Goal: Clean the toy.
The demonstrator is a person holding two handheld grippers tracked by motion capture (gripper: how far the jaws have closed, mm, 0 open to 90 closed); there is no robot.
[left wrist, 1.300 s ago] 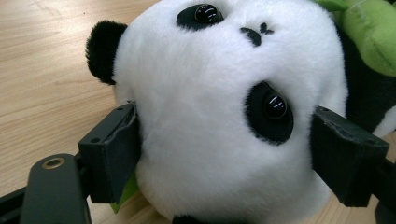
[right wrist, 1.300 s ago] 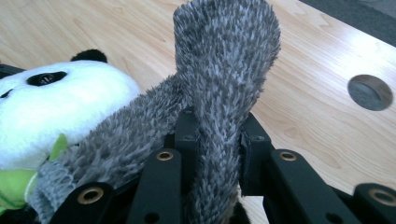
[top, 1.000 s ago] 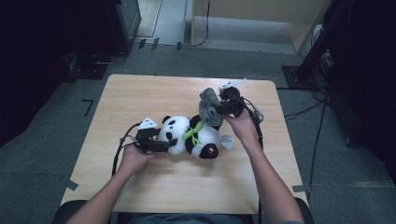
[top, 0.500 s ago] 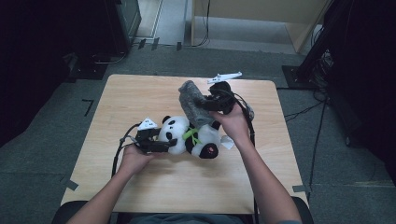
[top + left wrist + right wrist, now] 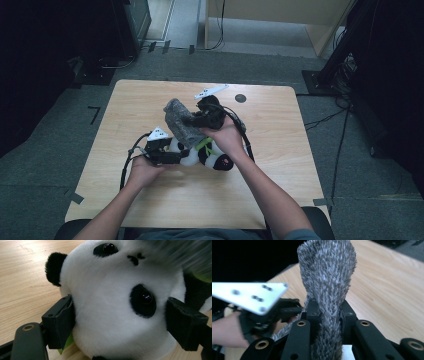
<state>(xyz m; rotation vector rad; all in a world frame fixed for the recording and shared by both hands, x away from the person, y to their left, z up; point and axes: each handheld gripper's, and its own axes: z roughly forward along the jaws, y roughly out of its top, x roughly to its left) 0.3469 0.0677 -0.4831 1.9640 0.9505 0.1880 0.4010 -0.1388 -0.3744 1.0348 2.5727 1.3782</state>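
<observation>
Near the middle of the wooden tabletop (image 5: 280,165) lies a plush panda (image 5: 210,154), on its side with its white head toward the person's left and its black-and-white body, with a bit of green at the neck, toward the right. At the left gripper (image 5: 172,156) the two black fingers (image 5: 60,321) sit on either side of the panda's head: in the left gripper view one pad presses the cheek just below a black ear, and the other touches the opposite cheek beside an eye patch. They are spread about as wide as the head and pressed against its fur, so the head is clamped between them while the toy rests on the wood.

Above the panda's head, the right gripper (image 5: 192,120) holds a piece of grey shaggy fabric (image 5: 179,122). In the right gripper view its fingers (image 5: 312,312) are nearly together, pinching the grey pile, which rises upright beyond them in a folded tuft. From the high view, the fabric hangs over the panda's head and partly covers it, just beside the left gripper's grey plate (image 5: 159,133). Whether the fabric touches the panda cannot be told.
</observation>
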